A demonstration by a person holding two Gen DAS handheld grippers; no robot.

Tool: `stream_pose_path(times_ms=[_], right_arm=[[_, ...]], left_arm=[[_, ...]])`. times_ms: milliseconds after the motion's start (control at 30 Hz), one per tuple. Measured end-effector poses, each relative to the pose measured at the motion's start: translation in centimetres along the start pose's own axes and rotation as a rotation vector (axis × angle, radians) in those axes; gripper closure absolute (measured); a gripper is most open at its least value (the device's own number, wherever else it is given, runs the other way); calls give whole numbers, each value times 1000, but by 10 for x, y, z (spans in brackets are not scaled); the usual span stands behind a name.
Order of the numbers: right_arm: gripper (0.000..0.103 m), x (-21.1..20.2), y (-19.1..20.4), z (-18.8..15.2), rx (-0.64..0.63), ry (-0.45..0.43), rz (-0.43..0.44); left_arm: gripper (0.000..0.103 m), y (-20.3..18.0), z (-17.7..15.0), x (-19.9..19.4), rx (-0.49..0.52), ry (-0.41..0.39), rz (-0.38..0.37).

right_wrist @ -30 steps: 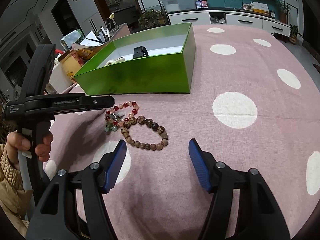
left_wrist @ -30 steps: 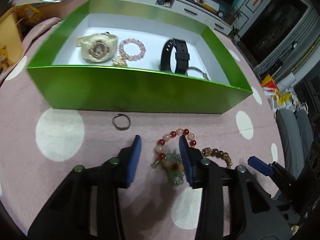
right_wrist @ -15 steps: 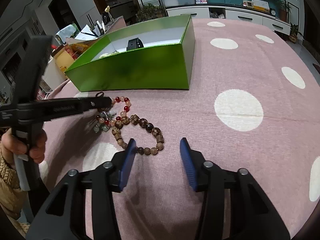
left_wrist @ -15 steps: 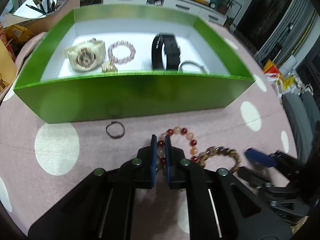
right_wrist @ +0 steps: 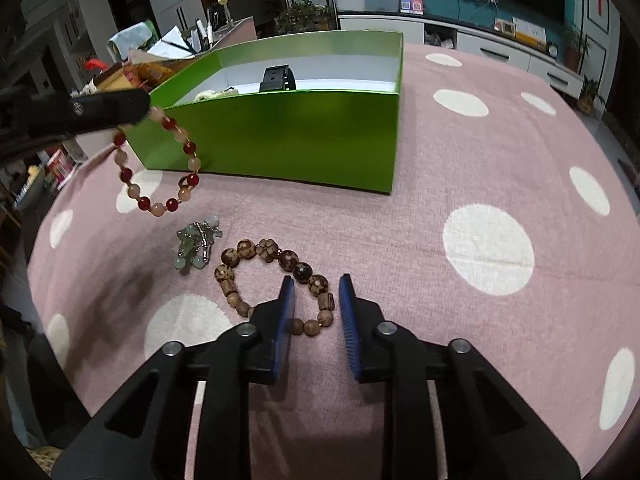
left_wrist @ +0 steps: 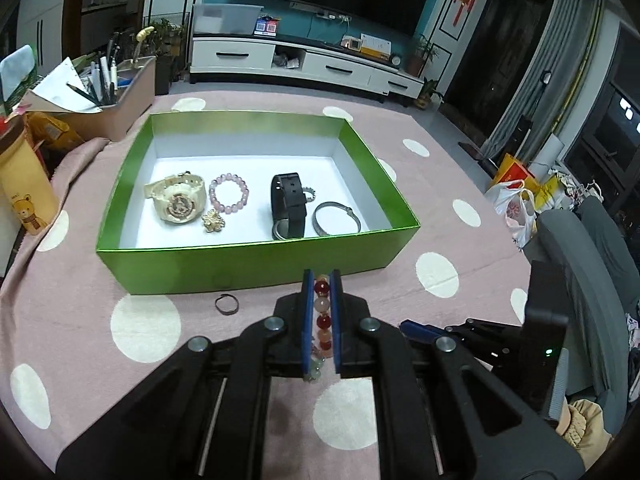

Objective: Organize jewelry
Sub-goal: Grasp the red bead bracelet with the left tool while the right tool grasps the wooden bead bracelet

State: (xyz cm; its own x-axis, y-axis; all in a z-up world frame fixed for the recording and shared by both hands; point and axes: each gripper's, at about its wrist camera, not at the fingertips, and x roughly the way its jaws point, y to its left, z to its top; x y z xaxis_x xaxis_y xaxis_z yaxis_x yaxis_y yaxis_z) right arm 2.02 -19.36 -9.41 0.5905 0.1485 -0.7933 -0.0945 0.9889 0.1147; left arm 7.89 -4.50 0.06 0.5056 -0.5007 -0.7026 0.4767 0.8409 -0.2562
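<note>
The worktop [right_wrist: 460, 160], under a pink spotted cloth, carries a green box [left_wrist: 248, 264] that already holds watches and bracelets. The left claw [left_wrist: 321, 312] is clamped on the red and peach bead bracelet [right_wrist: 158, 164], which hangs as a loose loop above the cloth near the box's front wall. It looks light and limp, strung on cord, so it will likely swing and sag; pinching across two or three beads, as here, should keep it from slipping. The right claw [right_wrist: 316, 304] stands narrowly open astride one side of the wooden bead bracelet [right_wrist: 276, 280], which lies flat on the cloth. Its chunky, rough beads should grip well. The green charm cluster [right_wrist: 196, 246] beside it looks delicate and tangle-prone.
</note>
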Motion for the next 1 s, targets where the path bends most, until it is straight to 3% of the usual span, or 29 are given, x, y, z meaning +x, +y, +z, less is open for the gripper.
stream_pose_path(times_ms=[100,467,1000], right_arm=[[93,1,3,0,-29,-1,-25],[93,-37,9,16,-39,-106,22],[93,-100,9,53,-84,-263,-13]], left_arm=[[96,6,-3,-6,-17,-1,6],[96,36,-17,-24,-81,-8,45],[96,41,-3,-61,-72,-82,76]])
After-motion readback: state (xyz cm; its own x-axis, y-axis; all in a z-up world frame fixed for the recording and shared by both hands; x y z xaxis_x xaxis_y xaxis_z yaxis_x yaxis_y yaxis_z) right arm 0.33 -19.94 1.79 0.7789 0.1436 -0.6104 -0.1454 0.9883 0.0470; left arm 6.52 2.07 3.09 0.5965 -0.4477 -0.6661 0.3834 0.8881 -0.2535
